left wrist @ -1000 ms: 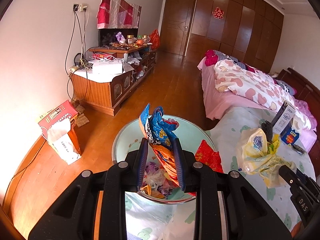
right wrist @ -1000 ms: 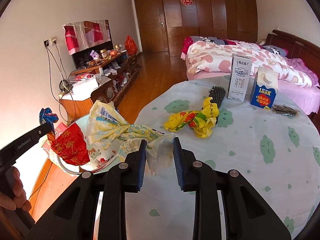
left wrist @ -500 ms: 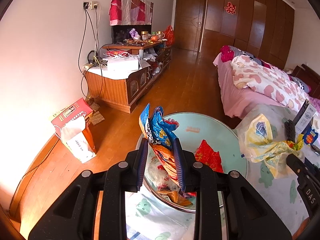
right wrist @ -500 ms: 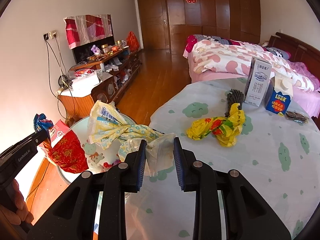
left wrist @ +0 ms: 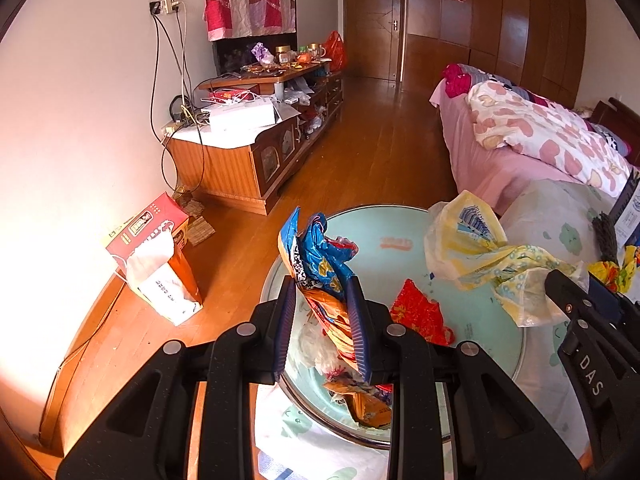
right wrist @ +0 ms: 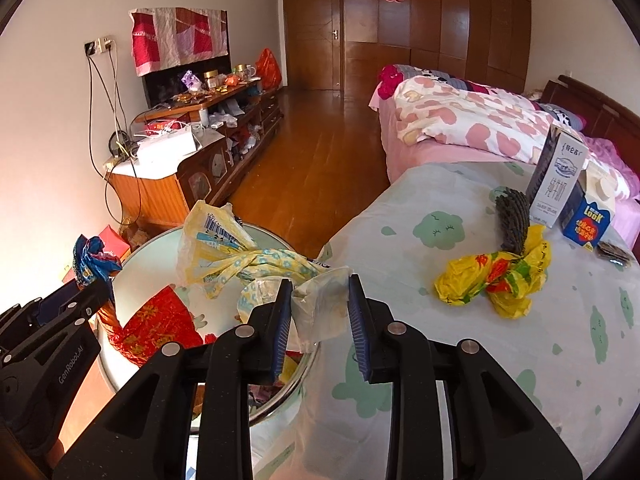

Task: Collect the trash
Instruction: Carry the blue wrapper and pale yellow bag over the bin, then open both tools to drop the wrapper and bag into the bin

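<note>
My left gripper (left wrist: 320, 280) is shut on a crumpled blue and orange snack wrapper (left wrist: 316, 252), which hangs over the near side of a round pale-green bin (left wrist: 384, 210). A red wrapper (left wrist: 418, 314) and other scraps lie in the bin. My right gripper (right wrist: 318, 284) is shut on a yellow and white plastic bag (right wrist: 224, 236), whose bulk hangs over the bin's rim (right wrist: 296, 384). In the right wrist view the left gripper (right wrist: 96, 284) shows at the left edge with its wrapper (right wrist: 94, 260). A crumpled yellow bag (right wrist: 496, 280) lies on the table's green-patterned cloth (right wrist: 400, 248).
Two cartons (right wrist: 560, 180) and a dark brush-like object (right wrist: 512, 220) stand at the table's far right. A bed with a pink heart quilt (right wrist: 460, 120) is behind. A cluttered wooden cabinet (left wrist: 256, 152) lines the left wall. A red box with a bag (left wrist: 156, 252) sits on the wooden floor.
Both grippers have moved in over the bin while holding their loads. The right one carried the plastic bag leftward from the table to the bin's rim; the left one sank slightly.
</note>
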A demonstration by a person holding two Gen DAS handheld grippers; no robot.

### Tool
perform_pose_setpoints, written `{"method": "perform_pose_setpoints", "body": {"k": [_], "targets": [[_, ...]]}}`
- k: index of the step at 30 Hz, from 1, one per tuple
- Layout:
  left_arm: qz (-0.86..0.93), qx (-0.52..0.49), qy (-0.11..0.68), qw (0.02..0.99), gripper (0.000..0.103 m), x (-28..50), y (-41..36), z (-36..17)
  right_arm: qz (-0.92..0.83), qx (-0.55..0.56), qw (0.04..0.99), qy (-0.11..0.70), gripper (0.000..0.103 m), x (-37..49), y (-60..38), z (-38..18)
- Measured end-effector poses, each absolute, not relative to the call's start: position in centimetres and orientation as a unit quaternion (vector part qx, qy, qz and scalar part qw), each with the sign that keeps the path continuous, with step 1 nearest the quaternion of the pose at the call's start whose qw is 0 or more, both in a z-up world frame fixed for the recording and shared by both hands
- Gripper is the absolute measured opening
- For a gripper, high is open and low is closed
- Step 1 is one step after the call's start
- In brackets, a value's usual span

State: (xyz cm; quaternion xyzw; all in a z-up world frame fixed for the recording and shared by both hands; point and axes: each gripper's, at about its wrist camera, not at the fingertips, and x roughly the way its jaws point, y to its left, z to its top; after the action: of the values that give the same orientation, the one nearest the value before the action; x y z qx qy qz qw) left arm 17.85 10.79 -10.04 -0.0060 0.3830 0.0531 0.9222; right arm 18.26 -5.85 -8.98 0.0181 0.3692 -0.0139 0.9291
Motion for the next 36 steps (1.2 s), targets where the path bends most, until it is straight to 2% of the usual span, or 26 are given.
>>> {"method": "perform_pose_setpoints", "body": {"k": [6,14,16,18,21,23,26,29,36], "targets": [[0.060,0.005,0.392,0.918,0.027,18.7,10.8,-10.7,0.005,0.025,0.920,0.391,0.031,19.4,-5.5,-10.0],[0.068,0.011,0.398,0.915,0.028,18.8,10.7,-11.2,0.044,0.041,0.911,0.407,0.045,19.9,-5.5,-11.2],[0.071,0.010,0.399,0.914,0.038,18.7,10.8,-11.2,0.041,0.040,0.914,0.401,0.047,19.4,-5.5,-10.9],[0.078,0.011,0.395,0.915,0.053,18.4,10.9,-11.0,0.038,0.042,0.916,0.396,0.049,18.9,-5.3,-10.8],[0.086,0.012,0.389,0.917,0.064,17.9,11.0,-10.8,0.030,0.049,0.921,0.385,0.054,17.9,-5.7,-10.3],[0.094,0.012,0.384,0.918,0.077,17.4,11.0,-10.6,0.018,0.052,0.926,0.373,0.066,16.9,-6.3,-9.9],[0.097,0.010,0.376,0.921,0.084,16.6,10.8,-10.2,-0.007,0.047,0.935,0.351,0.084,15.3,-7.3,-9.1],[0.103,0.011,0.366,0.925,0.092,15.5,10.3,-9.7,-0.021,0.034,0.941,0.337,0.093,14.1,-8.3,-8.6],[0.096,0.010,0.363,0.927,0.097,13.3,8.6,-9.0,-0.027,0.023,0.942,0.334,0.097,11.4,-12.0,-8.1]]}}
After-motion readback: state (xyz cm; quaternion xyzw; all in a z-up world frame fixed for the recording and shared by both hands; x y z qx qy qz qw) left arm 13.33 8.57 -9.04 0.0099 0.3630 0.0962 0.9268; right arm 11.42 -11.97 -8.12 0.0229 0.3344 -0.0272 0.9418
